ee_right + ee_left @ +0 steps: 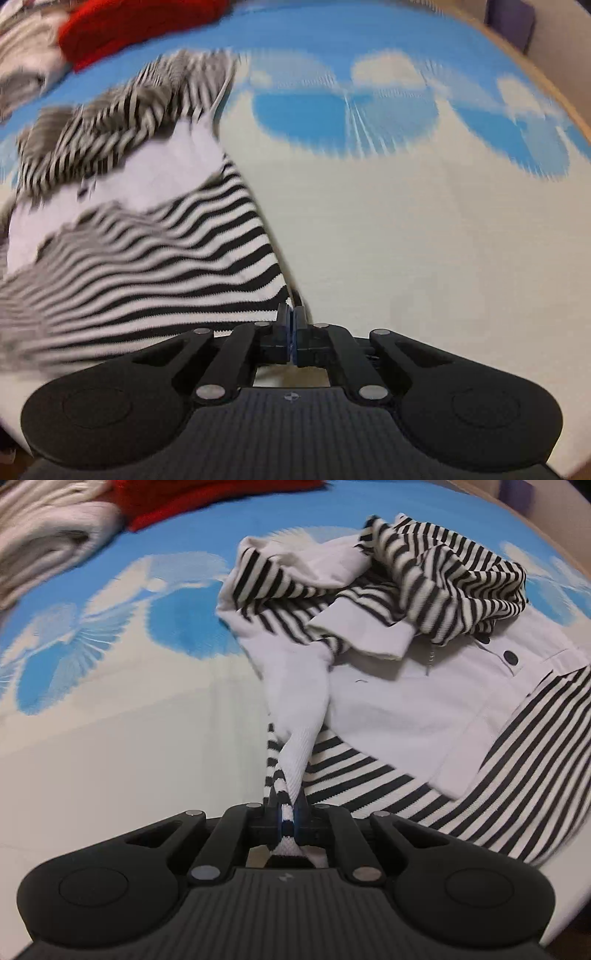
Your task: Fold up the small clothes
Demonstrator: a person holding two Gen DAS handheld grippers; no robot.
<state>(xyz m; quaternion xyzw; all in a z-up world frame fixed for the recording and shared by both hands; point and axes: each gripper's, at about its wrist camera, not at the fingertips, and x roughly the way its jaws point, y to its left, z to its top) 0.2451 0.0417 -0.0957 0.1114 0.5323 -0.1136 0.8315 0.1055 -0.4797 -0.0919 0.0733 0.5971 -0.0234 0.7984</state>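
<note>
Left wrist view. Far ahead-left of the gripper: folded cream-white knit cloth [44, 539], blurred, with a red knit garment [177, 502] just beside it to the right. Both lie on a blue and cream flower-patterned cover [110, 635] that spreads under everything; whether it covers a bed or a table I cannot tell. The black left gripper [286, 812] has its jaws pressed together on a twisted edge of the small black-and-white striped garment with white panels [399, 686]; striped and white fabric pass between the blue-faced pads and hang out behind them. From the pinch the cloth runs ahead as a taut white strip, then widens ahead-right of the gripper into a rumpled heap: striped hood-like folds at the far side, a white cuffed sleeve across the middle, a flat white front panel with dark buttons, striped fabric nearest on the right.

Right wrist view, motion-blurred. Red knit garment [140, 26] far ahead-left. The striped garment [147, 236] fills the area ahead-left of the gripper, its near corner reaching the fingertips. The black right gripper [291, 317] is pressed together on that striped corner. Ahead and to the right: only the patterned cover [424, 221], and a pale wooden rim [546, 70] at the far right.
</note>
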